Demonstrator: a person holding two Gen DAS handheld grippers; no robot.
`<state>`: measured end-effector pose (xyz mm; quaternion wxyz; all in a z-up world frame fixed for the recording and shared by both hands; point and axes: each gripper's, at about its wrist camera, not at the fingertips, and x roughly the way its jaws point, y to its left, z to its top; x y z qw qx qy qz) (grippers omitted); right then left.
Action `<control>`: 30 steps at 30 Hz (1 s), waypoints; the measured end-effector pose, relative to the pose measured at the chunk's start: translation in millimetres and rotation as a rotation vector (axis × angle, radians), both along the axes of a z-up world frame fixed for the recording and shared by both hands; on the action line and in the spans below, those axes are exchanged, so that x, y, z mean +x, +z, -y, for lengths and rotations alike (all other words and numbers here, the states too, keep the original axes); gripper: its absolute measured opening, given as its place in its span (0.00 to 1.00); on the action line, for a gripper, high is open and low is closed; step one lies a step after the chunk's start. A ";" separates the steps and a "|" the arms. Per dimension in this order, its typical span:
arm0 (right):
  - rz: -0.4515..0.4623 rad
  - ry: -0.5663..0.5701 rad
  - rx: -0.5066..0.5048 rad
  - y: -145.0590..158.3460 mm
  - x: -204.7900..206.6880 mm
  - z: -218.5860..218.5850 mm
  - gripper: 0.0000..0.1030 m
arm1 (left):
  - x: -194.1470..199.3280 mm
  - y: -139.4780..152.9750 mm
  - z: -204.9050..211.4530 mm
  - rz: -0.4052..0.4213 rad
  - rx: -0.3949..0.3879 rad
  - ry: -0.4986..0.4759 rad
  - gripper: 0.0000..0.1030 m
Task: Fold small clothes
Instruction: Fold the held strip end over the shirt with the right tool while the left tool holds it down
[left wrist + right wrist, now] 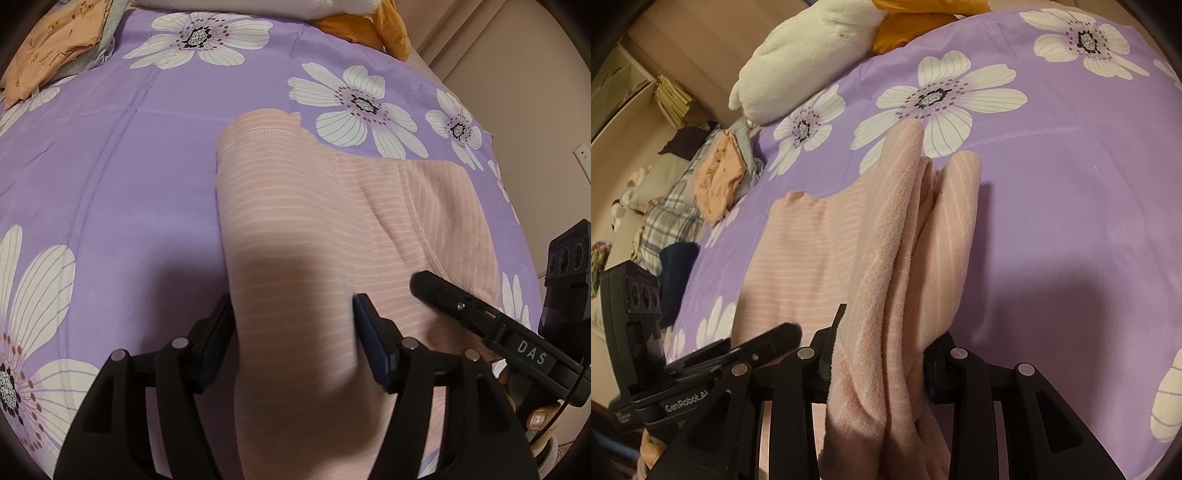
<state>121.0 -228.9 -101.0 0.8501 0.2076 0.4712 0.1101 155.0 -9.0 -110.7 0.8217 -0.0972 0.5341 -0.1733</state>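
Currently the pink striped garment (295, 229) lies on the purple flowered bedspread (110, 184), filling the centre and lower centre of the left wrist view; its hemmed edge sits near mid-frame, with a stitched seam curving down the right part.

Left gripper (291, 332): jaws stand wide, one pad at each side of a fold of the pink cloth. Left pad sits at the cloth's edge; whether it presses the cloth cannot be told. Right pad shows its blue face clear of the fabric.

Right gripper (879, 354): jaws narrow, clamped on a bunched length of the same garment (905, 240). That bunch runs from the bottom centre of the right wrist view up to mid-frame in several upright folds. The flat part spreads to the left of it on the bedspread (1071, 203).

Each view shows the other tool at its edge: lower right in the left view, lower left in the right view.

Upper left of the left view: folded orange printed cloth (55, 40) on grey fabric. Top of the right view: white plush toy (805, 48).
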 end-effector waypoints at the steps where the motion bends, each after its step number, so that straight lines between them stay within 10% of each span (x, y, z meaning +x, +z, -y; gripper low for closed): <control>1: 0.000 0.000 0.000 -0.1 0.1 0.1 0.31 | -0.1 -0.1 -0.2 0.001 0.007 0.002 0.68; 30: -0.004 -0.005 0.008 -0.2 0.4 4.9 0.32 | -3.3 0.6 -2.2 0.003 0.018 0.006 0.70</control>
